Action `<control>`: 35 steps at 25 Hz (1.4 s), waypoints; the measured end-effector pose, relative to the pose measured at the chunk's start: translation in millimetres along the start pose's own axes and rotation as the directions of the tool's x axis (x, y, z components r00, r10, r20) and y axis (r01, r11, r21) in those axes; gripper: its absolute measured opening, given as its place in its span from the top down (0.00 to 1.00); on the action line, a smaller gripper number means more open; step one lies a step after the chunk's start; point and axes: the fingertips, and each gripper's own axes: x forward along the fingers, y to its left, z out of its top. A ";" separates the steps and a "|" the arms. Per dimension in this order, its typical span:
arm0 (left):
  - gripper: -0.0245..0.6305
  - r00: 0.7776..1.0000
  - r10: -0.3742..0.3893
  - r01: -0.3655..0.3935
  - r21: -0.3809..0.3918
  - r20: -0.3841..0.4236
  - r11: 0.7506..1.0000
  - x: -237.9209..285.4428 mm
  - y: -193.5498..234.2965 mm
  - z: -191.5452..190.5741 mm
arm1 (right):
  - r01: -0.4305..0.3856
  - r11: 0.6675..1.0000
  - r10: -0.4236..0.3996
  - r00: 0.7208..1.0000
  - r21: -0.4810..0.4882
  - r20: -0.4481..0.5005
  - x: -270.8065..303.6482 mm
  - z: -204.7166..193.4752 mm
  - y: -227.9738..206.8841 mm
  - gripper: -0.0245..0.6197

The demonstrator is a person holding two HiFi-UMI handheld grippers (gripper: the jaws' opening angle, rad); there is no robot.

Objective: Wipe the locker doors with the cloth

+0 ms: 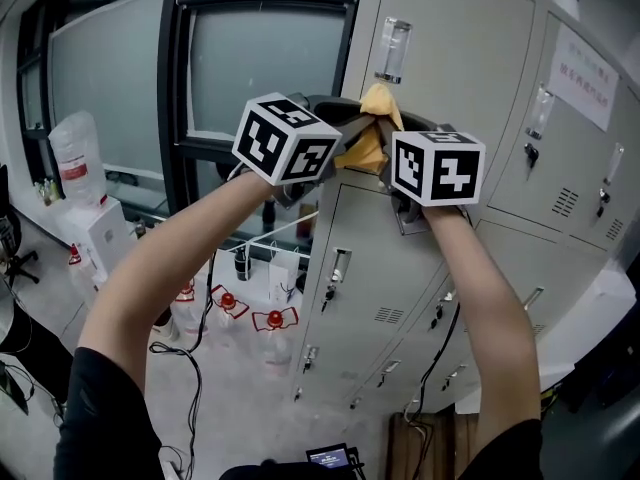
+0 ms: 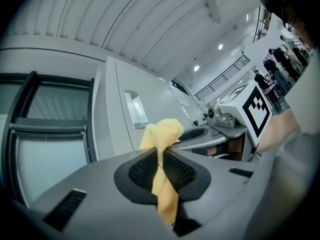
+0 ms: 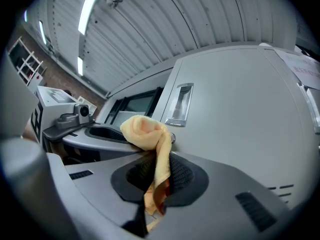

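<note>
Clamping cloth (image 1: 374, 128) bunched between them: left gripper (image 2: 160, 171) and right gripper (image 3: 157, 176), jaws closed on it.

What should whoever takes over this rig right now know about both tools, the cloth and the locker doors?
Left tool: shut on the yellow cloth.
Right tool: shut on the same cloth, which is bunched between the two.
Both are held up in front of the upper-left locker door, below its handle. Whether the cloth touches the door cannot be told.
Done: cloth gripped and at the lockers. No door shows a sign of wiping.
Left: wipe the doors.
</note>
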 end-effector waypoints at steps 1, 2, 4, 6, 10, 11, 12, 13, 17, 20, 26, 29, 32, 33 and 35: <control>0.90 1.000 -0.001 0.001 -0.002 0.003 1.000 0.6 0.8 -2.1 | 0.003 1.000 -0.003 1.000 -0.003 0.000 1.3 -1.4 0.1 0.87; 0.90 1.000 -0.002 0.002 -0.005 0.008 1.000 1.1 1.4 -3.5 | 0.007 1.000 -0.007 1.000 -0.006 0.001 2.2 -2.5 0.0 0.87; 0.90 1.000 -0.005 0.005 -0.012 0.021 1.000 1.6 2.3 -4.7 | 0.016 1.000 -0.016 1.000 -0.013 0.004 2.9 -3.4 -0.7 0.87; 0.90 0.999 -0.008 0.008 -0.016 0.031 1.000 2.3 2.7 -5.0 | 0.022 0.999 -0.022 1.000 -0.024 0.008 3.0 -3.5 -1.5 0.87; 0.90 0.999 -0.010 0.010 -0.019 0.039 1.000 4.4 0.3 -5.3 | 0.027 0.999 -0.026 1.000 -0.032 0.006 0.9 -5.6 -3.7 0.87; 0.90 0.999 -0.011 0.012 -0.019 0.040 1.000 5.7 -1.3 -5.4 | 0.029 0.999 -0.029 1.000 -0.033 0.005 -0.6 -6.7 -5.4 0.87; 0.90 0.999 -0.013 0.014 -0.019 0.041 1.000 7.5 -3.1 -5.4 | 0.032 0.999 -0.032 0.999 -0.033 0.004 -2.1 -7.6 -7.3 0.87; 0.90 0.999 -0.015 0.016 -0.019 0.042 1.000 9.8 -5.1 -5.2 | 0.034 0.999 -0.033 0.999 -0.033 0.005 -3.8 -8.3 -9.6 0.87; 0.90 0.998 -0.030 0.031 -0.020 0.046 0.999 23.2 -16.1 -3.0 | 0.047 0.998 -0.047 0.999 -0.029 0.005 -13.7 -12.0 -23.9 0.87; 0.90 0.998 -0.042 0.043 -0.021 0.051 0.999 35.3 -26.5 0.2 | 0.062 0.998 -0.062 0.998 -0.024 0.002 -23.3 -15.0 -37.3 0.87; 0.90 0.996 -0.074 0.075 -0.020 0.055 0.997 61.7 -52.4 5.8 | 0.091 0.996 -0.091 0.996 -0.018 -0.006 -46.3 -23.7 -65.8 0.87; 0.90 0.994 -0.089 0.090 -0.021 0.056 0.996 76.3 -64.7 8.3 | 0.108 0.994 -0.108 0.994 -0.014 -0.012 -57.6 -28.0 -81.6 0.87; 0.90 0.993 -0.104 0.106 -0.020 0.062 0.994 89.7 -77.8 12.9 | 0.124 0.992 -0.125 0.992 -0.012 -0.016 -69.1 -32.6 -97.2 0.87; 0.90 0.992 -0.111 0.112 -0.020 0.061 0.993 94.9 -82.0 12.8 | 0.130 0.991 -0.130 0.991 -0.011 -0.017 -73.1 -34.1 -102.4 0.87; 0.90 0.991 -0.125 0.126 -0.021 0.057 0.992 105.8 -90.4 12.4 | 0.142 0.990 -0.142 0.990 -0.008 -0.020 -81.1 -37.0 -113.1 0.87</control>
